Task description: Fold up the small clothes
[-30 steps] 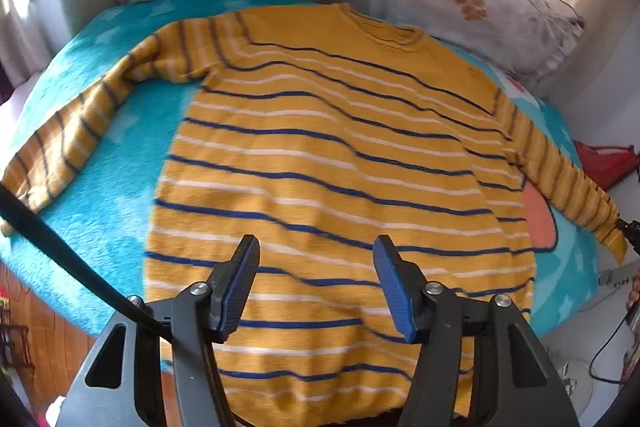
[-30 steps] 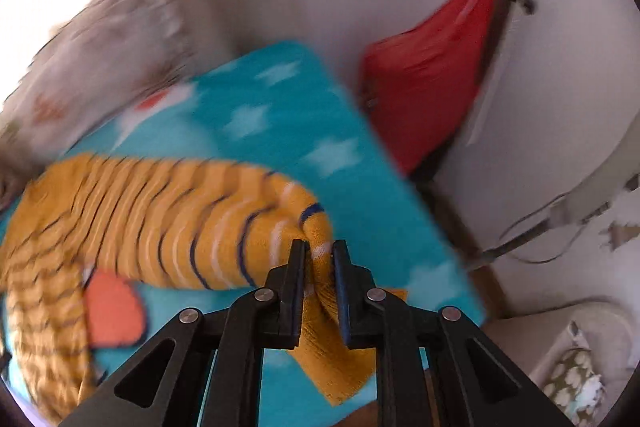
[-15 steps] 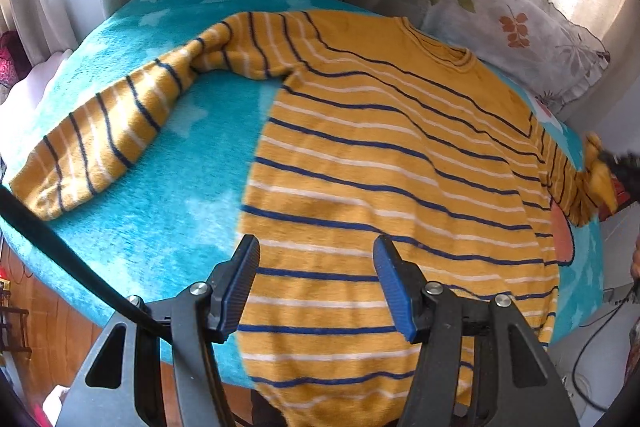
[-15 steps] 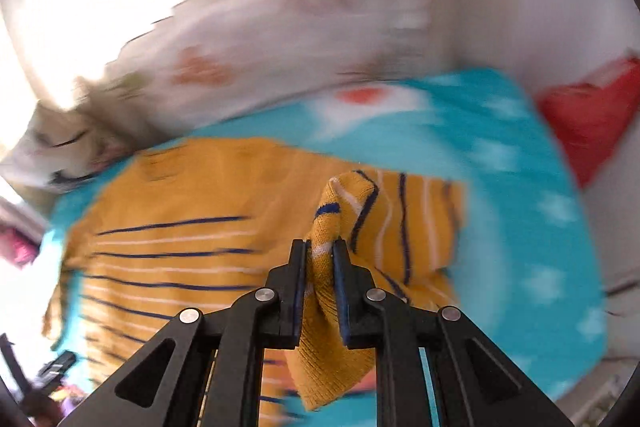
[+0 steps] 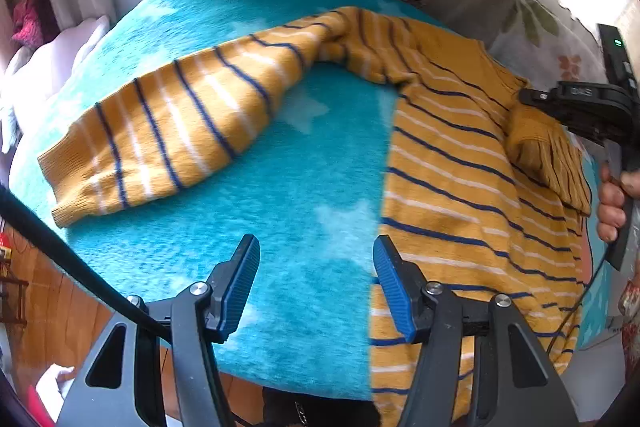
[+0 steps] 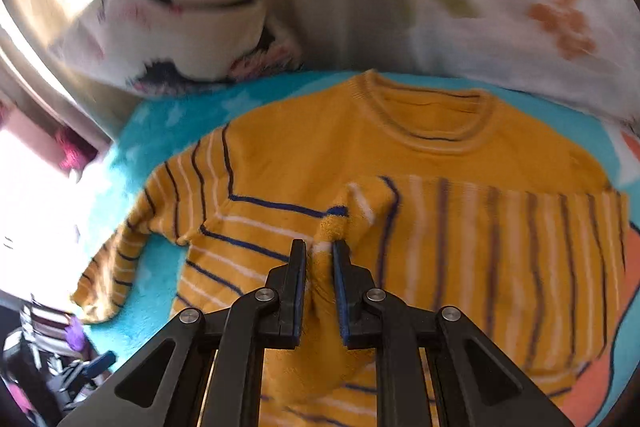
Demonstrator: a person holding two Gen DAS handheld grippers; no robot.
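Your right gripper (image 6: 319,255) is clamped on the sleeve cuff (image 6: 325,227) of the striped sweater (image 6: 432,155), which lies flat ahead of the jaws. Your left gripper (image 5: 316,279) is apart and empty — the other sleeve (image 5: 172,131) lies ahead-left. If the cuff slips, the fold collapses.

right gripper (image 6: 319,255) | fingers clamp sleeve cuff (image 6: 326,233) | over sweater (image 6: 420,155)

A mustard-yellow sweater (image 5: 460,163) with thin navy and white stripes lies on a turquoise blanket (image 5: 304,187) scattered with pale stars, beside white floral-printed pillows (image 6: 500,7), while the black gripper's pads (image 5: 240,283) are blue.
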